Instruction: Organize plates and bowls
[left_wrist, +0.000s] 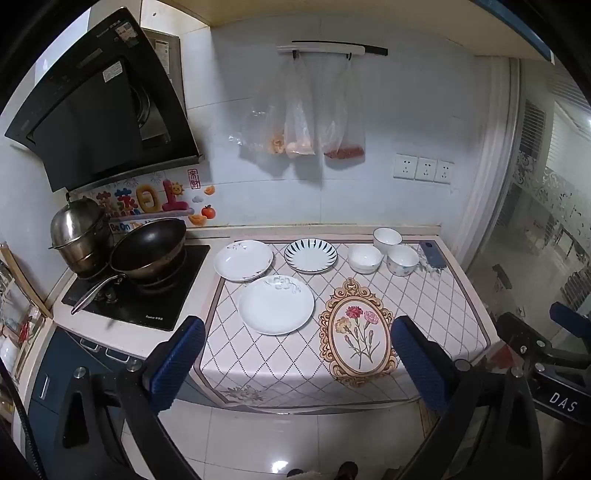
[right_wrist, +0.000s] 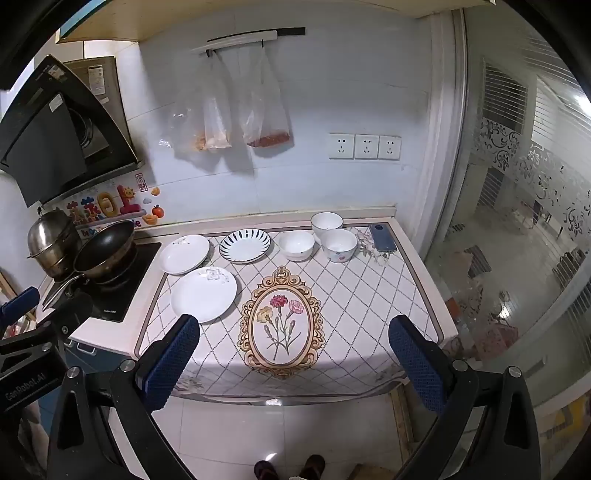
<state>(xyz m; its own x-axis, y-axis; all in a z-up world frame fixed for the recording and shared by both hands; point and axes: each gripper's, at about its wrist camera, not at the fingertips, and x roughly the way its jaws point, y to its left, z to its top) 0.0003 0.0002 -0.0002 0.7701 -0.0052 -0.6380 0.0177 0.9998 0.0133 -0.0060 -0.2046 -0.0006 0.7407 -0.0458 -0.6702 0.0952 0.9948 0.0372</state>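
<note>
Left tongs (left_wrist: 297, 363) and right tongs (right_wrist: 293, 360) hang released and empty before the counter (right_wrist: 369, 295). Nearest lies a white plate (right_wrist: 203, 293); behind it two plates (right_wrist: 186, 254), (right_wrist: 245, 245); farthest, three bowls (right_wrist: 296, 245). Best to grip the near plate's rim first, then stack.

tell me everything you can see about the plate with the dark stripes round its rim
The striped plate is round and shallow, looks like glazed ceramic, white in the middle with dark stripes radiating around its rim. It sits upright and empty on the patterned tablecloth, in the back row. The white plate with a small floral print lies to its left and a white bowl to its right; it looks apart from both. Nothing rests on it, and no hand-held gripper is near it.
</note>
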